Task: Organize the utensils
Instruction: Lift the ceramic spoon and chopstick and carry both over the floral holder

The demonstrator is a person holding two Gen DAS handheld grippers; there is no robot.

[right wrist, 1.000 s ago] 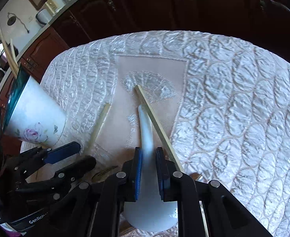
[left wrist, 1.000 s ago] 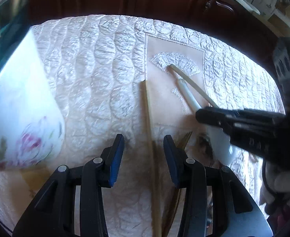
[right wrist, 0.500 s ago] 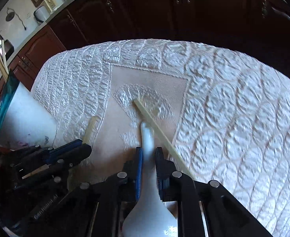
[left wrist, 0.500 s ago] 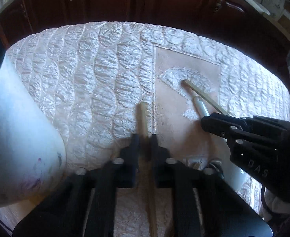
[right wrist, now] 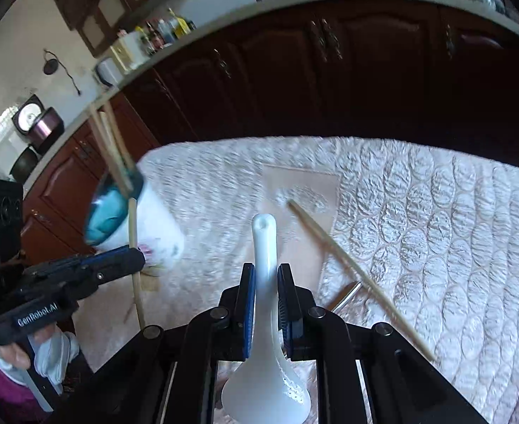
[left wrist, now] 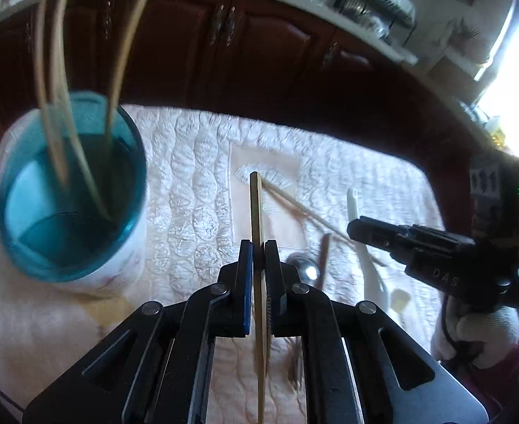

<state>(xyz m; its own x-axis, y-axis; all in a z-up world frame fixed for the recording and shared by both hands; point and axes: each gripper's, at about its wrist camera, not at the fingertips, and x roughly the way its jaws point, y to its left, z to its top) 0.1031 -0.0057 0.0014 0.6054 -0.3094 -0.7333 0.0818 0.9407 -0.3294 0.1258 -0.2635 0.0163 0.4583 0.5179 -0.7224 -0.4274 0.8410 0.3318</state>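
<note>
My left gripper (left wrist: 258, 247) is shut on a pale wooden chopstick (left wrist: 256, 205), held clear of the quilted cloth and pointing away from me. To its left stands a white flowered cup (left wrist: 118, 268) with a blue inside, holding several chopsticks (left wrist: 58, 88). My right gripper (right wrist: 266, 268) is shut on the handle of a white ceramic spoon (right wrist: 264, 236), whose bowl hangs toward the camera. In the right wrist view the left gripper (right wrist: 135, 258) with its chopstick (right wrist: 132, 219) is beside the cup (right wrist: 160, 233). One loose chopstick (right wrist: 348, 268) lies on the cloth.
A metal spoon (left wrist: 303, 265) lies on the cloth between the two grippers, its handle (right wrist: 346, 295) showing beside the loose chopstick. The quilted white tablecloth (right wrist: 436, 229) covers the table. Dark wooden cabinets (left wrist: 259, 53) stand behind the far edge. A gloved hand (left wrist: 478, 328) holds the right gripper.
The left gripper has shut on the chopstick that lay between its fingers and lifted it. The right gripper has risen with the white spoon. The cup's open top has come into view.
</note>
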